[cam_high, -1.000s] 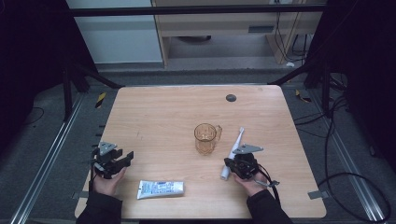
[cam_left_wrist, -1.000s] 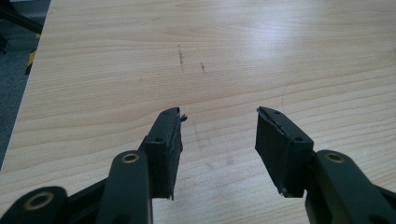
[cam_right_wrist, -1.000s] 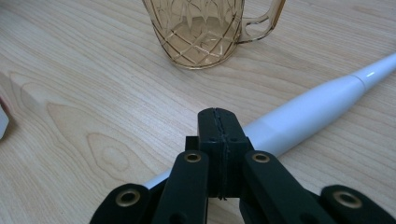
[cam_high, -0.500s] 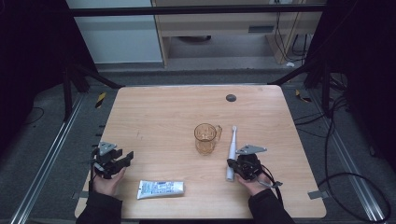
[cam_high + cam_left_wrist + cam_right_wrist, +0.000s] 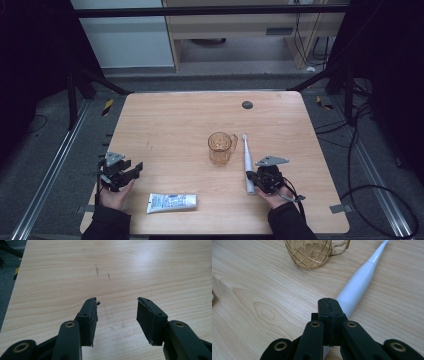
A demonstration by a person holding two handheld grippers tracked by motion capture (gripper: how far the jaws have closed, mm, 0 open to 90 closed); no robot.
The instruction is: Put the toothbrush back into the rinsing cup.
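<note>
Two handheld grippers over a wooden table [image 5: 165, 120].
Lower right, the right gripper [image 5: 256, 181], jaws pressed together empty, touches an electric toothbrush [image 5: 246, 160]; lower left, the left gripper [image 5: 136, 169] gapes, holding nothing.

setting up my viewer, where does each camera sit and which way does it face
High view: above the person's side, looking forward and down on the table; both forearms, left tool and right tool show.
Left gripper view: rides the left tool, looking along open jaws at bare wood.
Right gripper view: rides the right tool, jaws shut above the toothbrush, facing the cup.
Shared: high and right gripper views both show cup and toothbrush.
</note>
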